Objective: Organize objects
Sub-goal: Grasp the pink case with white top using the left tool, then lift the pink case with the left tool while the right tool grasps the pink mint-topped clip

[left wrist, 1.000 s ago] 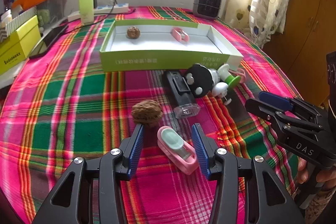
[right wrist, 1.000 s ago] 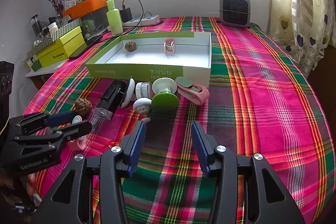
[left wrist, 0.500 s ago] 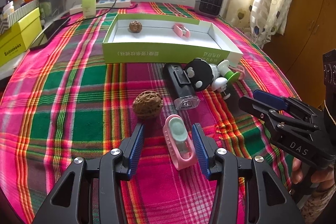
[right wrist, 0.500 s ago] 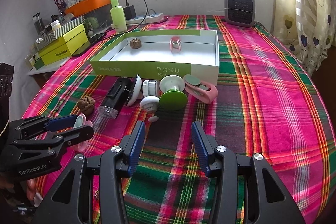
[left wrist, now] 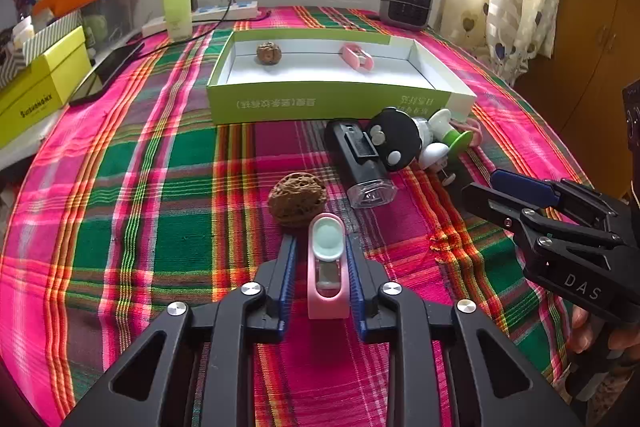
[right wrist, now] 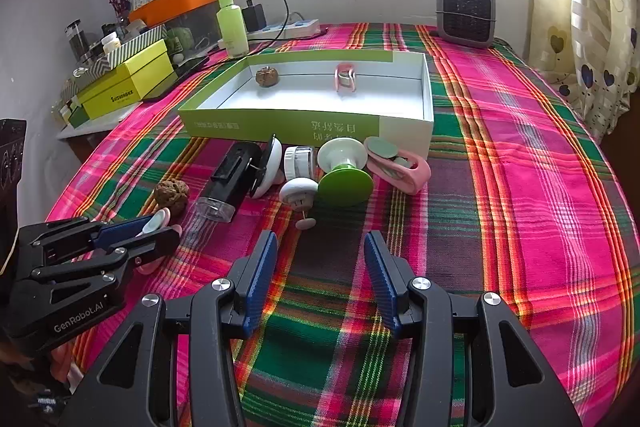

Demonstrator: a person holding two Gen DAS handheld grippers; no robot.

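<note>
My left gripper (left wrist: pixel 321 251) is shut on a pink clip with a pale green pad (left wrist: pixel 327 263), low over the plaid cloth; it also shows in the right wrist view (right wrist: pixel 154 227). A walnut (left wrist: pixel 296 198) lies just beyond it. A black device (left wrist: pixel 360 161), a black-and-white toy (left wrist: pixel 394 139), a green-and-white spool (right wrist: pixel 344 171) and another pink clip (right wrist: pixel 398 165) lie before the green tray (left wrist: pixel 332 103). The tray holds a walnut (left wrist: pixel 269 53) and a pink clip (left wrist: pixel 357 57). My right gripper (right wrist: pixel 320 259) is open and empty above the cloth.
A small grey heater (right wrist: pixel 466 13) stands at the back right. A green bottle (left wrist: pixel 176 3), a power strip with cable (left wrist: pixel 224 13), a phone (left wrist: pixel 106 73) and yellow boxes (left wrist: pixel 38 89) sit at the back left. The table edge falls away on the right.
My left gripper closed its fingers onto the pink clip, which turned to lie straight between them. The right gripper drifted slightly closer to the objects.
</note>
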